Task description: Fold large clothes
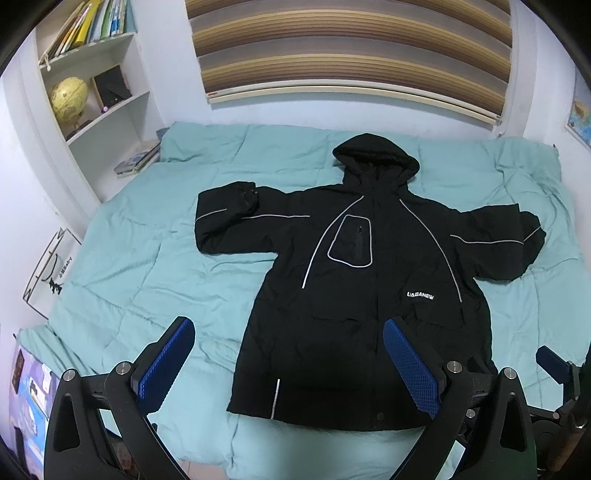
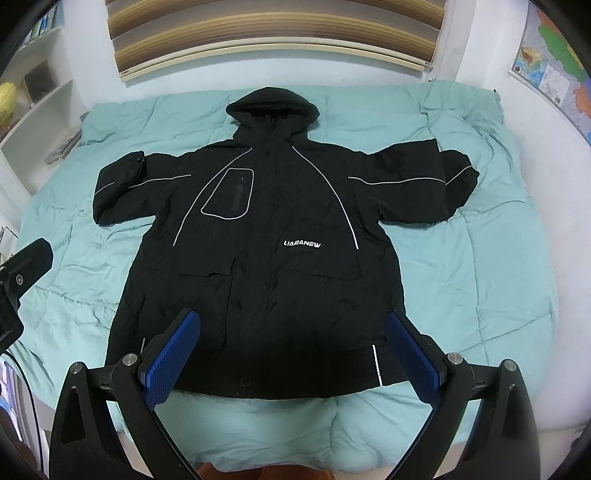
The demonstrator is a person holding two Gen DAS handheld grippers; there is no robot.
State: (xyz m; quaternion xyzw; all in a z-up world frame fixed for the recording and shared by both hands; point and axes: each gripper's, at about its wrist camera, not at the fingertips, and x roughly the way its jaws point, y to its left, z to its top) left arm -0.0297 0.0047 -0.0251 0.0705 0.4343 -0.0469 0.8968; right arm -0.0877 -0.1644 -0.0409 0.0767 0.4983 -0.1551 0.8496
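Lying flat and face up on the quilted teal duvet, the black hooded jacket is the landmark here: smooth, slightly crinkled shell fabric, thin pale piping curving from the collar and along both spread sleeves, a rounded chest pocket outlined in the same piping, and white lettering on the chest. Its hood points toward the striped blind on the far wall; its hem lies nearest the cameras. The left gripper hovers over the jacket's hem corner with its jaws spread wide, ridged blue pads facing inward, holding nothing. The right gripper hangs above the hem likewise, wide apart and empty. Beyond the jacket's sleeve a white shelf holds a yellow globe. The duvet's near edge is cut off behind both tools.
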